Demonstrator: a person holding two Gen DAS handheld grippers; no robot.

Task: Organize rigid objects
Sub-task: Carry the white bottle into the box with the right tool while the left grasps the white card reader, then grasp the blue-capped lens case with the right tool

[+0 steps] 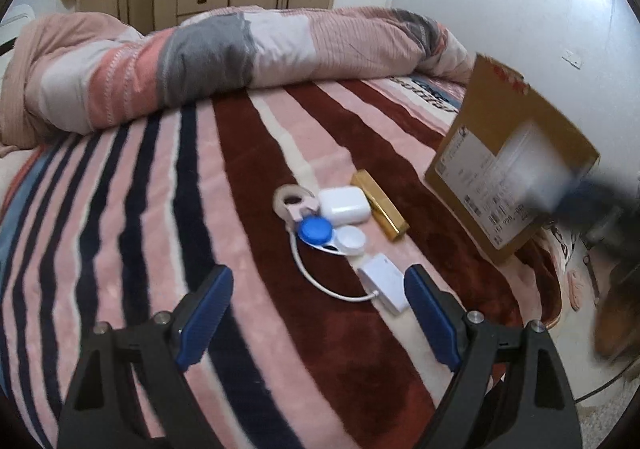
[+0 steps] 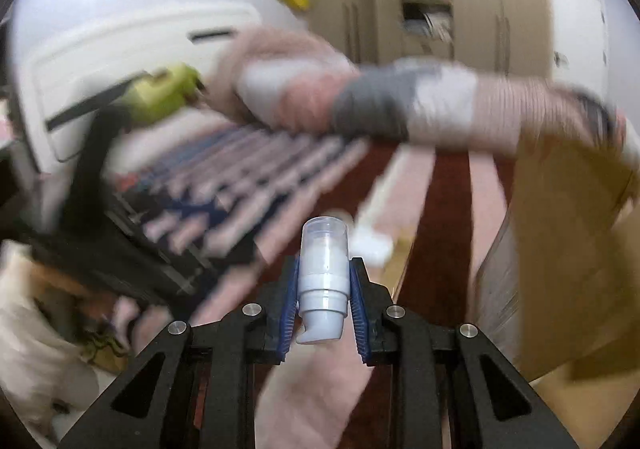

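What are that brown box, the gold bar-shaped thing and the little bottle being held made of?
The brown box looks like plain matte cardboard, with a printed shipping label stuck on. The gold bar-shaped box has a shiny, foil-like surface, perhaps metallised card; hard to be sure. The small pump bottle in the right hand-held gripper seems smooth pale plastic with a translucent cap.

The right gripper (image 2: 325, 289), black-framed with blue ribbed pads (image 2: 289, 309), is clamped on a small pale translucent plastic pump bottle (image 2: 324, 269), its clear cap pointing away from the camera and its nozzle end toward it. Behind it, heavily blurred, lies a striped pink, maroon and navy plush blanket (image 2: 448, 209) with a rolled pink and grey quilt (image 2: 372, 105) across its far side, and a brown cardboard box (image 2: 568, 249) stands at the right
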